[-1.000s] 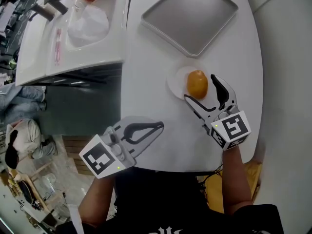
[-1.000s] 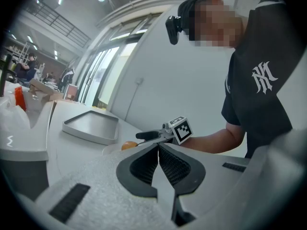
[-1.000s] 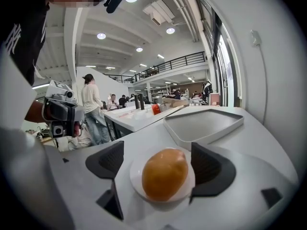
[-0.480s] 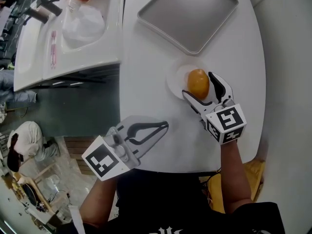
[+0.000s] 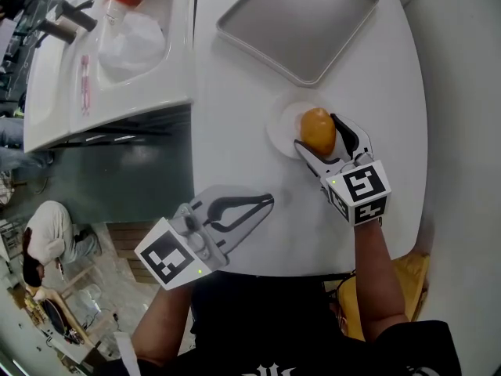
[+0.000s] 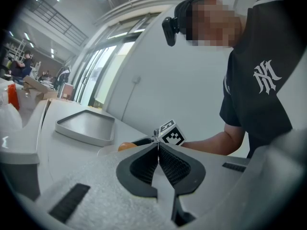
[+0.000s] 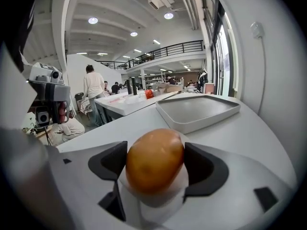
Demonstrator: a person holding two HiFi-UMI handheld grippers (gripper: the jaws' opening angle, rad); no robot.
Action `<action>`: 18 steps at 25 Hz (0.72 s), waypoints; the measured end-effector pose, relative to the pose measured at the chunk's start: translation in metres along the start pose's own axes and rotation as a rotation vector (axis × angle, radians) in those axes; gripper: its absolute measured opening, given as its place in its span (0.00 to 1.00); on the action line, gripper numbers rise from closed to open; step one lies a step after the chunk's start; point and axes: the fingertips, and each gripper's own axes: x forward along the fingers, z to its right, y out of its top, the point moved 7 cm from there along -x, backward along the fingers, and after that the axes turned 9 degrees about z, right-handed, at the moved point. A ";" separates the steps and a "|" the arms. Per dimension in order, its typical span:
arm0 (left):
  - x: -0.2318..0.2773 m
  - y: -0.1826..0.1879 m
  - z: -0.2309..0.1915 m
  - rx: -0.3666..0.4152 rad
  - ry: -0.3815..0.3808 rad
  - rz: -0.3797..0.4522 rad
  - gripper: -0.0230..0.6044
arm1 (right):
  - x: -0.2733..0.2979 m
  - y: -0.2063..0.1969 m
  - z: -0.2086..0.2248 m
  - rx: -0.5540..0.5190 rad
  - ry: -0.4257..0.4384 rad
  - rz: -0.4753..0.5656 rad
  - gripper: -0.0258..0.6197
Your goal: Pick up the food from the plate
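Clamping food [image 7: 154,161] on plate [image 5: 276,124]: right claw [image 5: 318,134] | left claw [image 6: 158,148]: closed | shirt [image 6: 268,42]: NY

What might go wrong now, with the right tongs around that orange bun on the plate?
1. The right tongs press only the rounded sides of the bun, so it may slip out when lifted.
2. The small plate under it could get dragged or tipped.
3. Squeezing harder may squash the bun.

The tray [image 5: 297,22] at the bench's [image 5: 235,92] far edge is cut off by the picture's top; the food [image 5: 317,130] hides much of the plate [image 5: 279,126].
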 end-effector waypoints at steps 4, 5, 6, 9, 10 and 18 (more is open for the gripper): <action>-0.003 0.001 0.004 -0.004 0.014 -0.003 0.05 | -0.006 0.005 0.000 -0.012 0.001 0.008 0.61; -0.004 0.002 0.005 -0.004 0.019 0.000 0.05 | -0.008 0.007 -0.001 -0.014 0.004 0.010 0.61; -0.006 0.002 0.007 -0.002 0.023 0.003 0.05 | -0.010 0.008 -0.002 -0.014 0.007 0.015 0.61; -0.008 0.004 0.018 0.013 0.031 0.016 0.05 | -0.026 0.015 -0.007 -0.019 0.010 0.036 0.61; -0.008 0.006 0.025 0.018 0.032 0.018 0.05 | -0.034 0.017 -0.009 -0.021 0.011 0.044 0.61; -0.001 0.013 0.086 0.066 0.018 0.032 0.05 | -0.111 0.037 -0.027 -0.028 0.028 0.140 0.61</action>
